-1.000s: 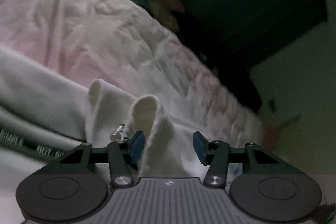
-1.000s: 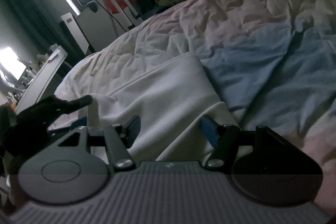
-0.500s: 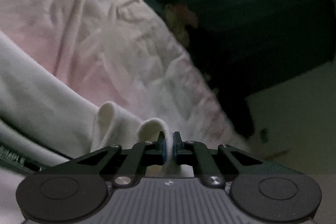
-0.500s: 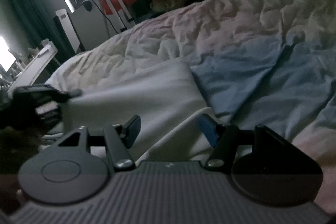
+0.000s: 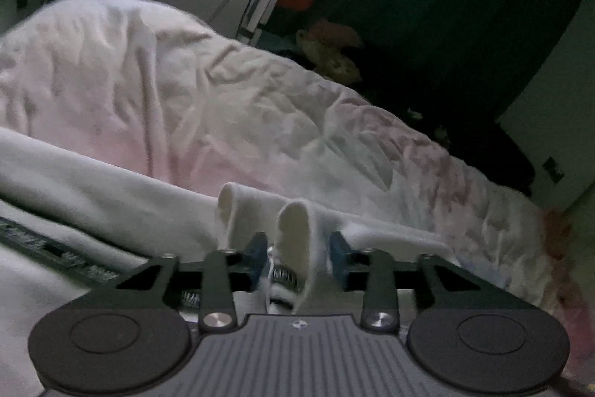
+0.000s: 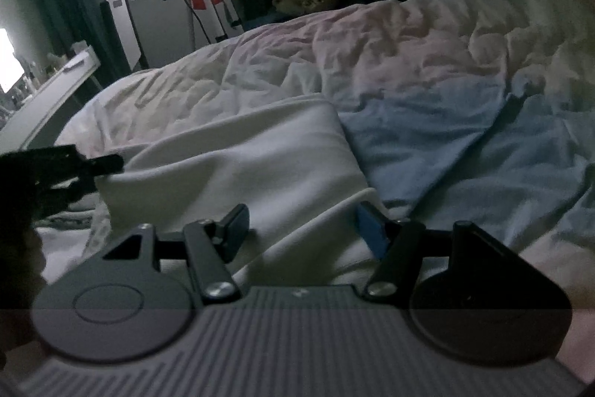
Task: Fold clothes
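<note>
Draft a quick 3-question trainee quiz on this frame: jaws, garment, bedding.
1. True or false: the right gripper has its jaws closed on fabric.
2. What stands between the jaws of the left gripper?
A. a fold of the white garment
B. a sock
C. nothing
3. Fill in: in the right wrist picture, the blue bedding lies to the ____ of the white garment.

Key
1. False: the jaws stand apart over the garment's edge.
2. A
3. right
</note>
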`<state>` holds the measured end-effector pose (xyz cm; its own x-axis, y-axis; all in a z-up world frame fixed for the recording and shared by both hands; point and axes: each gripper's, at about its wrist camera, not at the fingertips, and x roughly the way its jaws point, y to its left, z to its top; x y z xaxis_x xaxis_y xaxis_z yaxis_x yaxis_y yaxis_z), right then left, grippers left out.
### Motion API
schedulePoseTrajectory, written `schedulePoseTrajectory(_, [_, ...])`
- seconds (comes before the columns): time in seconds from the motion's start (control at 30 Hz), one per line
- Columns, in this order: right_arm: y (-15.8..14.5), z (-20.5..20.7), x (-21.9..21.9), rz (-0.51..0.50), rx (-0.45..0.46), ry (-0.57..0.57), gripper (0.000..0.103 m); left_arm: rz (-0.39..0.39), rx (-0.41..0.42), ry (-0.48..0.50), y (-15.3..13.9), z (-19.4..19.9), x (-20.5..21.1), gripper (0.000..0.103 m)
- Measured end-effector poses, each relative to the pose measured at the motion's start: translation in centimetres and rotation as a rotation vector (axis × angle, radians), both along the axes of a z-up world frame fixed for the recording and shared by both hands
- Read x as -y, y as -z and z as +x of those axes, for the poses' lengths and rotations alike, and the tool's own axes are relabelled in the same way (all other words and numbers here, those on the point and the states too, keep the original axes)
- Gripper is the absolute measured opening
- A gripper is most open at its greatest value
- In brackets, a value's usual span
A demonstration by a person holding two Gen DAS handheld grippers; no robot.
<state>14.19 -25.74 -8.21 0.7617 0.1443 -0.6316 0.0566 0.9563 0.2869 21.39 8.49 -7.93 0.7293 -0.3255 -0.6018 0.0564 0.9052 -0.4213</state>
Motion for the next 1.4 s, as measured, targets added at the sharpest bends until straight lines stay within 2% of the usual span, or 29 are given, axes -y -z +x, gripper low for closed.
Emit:
schedulePoseTrajectory(0.13, [-1.0, -1.0, -0.1, 0.01, 0.029, -0.004, 0.067, 0.052, 0.027, -0.012, -2.0, -4.4, 0.7, 0.052])
schedulePoseTrajectory(0.3, [-3.2, -3.6, -1.0, -0.009, 0.11, -0.037, 0.067, 0.18, 0.123, 0.023, -4.8, -11.5, 2.7, 0.06])
schedulePoseTrajectory(0.4, [-4.2, -5.3, -1.4, -0.003, 0.143, -0.053, 0.067, 0.232, 0.154, 0.031, -5.3, -15.8, 2.8, 0.061])
schedulePoseTrajectory(0.57, [-5.5, -7.6, -2.4, -0.018, 0.196, -0.085, 0.067, 0.271, 0.182, 0.015, -5.6, -20.9, 2.0, 0.062])
schedulePoseTrajectory(0.63, [-5.9, -8.2, -2.8, -0.023, 0.217, -0.096, 0.067, 0.264, 0.188, 0.004, -5.7, -21.9, 1.6, 0.066])
schedulePoseTrajectory(0.87, [-5.5, -7.8, -3.3, -0.047, 0.21, -0.092, 0.067, 0.132, 0.034, -0.111, -4.2, -20.7, -2.2, 0.071])
schedulePoseTrajectory(0.97, [-5.1, -7.5, -3.1, -0.03, 0.191, -0.088, 0.067, 0.075, -0.032, -0.16, -3.5, -20.1, -3.8, 0.076])
schedulePoseTrajectory(1.03, [-4.9, -7.3, -3.0, -0.016, 0.179, -0.087, 0.067, 0.034, -0.075, -0.193, -3.1, -19.8, -5.0, 0.083])
schedulePoseTrajectory(1.1, [-4.8, -7.3, -2.7, -0.002, 0.173, -0.082, 0.067, -0.054, -0.128, -0.238, -2.7, -19.8, -7.2, 0.086])
schedulePoseTrajectory(1.27, [-4.6, -7.2, -1.2, 0.063, 0.15, -0.062, 0.067, -0.361, -0.277, -0.38, -1.7, -19.0, -14.9, 0.087])
schedulePoseTrajectory(1.33, [-4.4, -6.9, -0.8, 0.095, 0.135, -0.054, 0.067, -0.417, -0.297, -0.424, -1.9, -19.4, -17.6, 0.088])
schedulePoseTrajectory(1.4, [-4.2, -6.7, -0.3, 0.126, 0.12, -0.047, 0.067, -0.411, -0.29, -0.471, -2.4, -20.2, -19.7, 0.09])
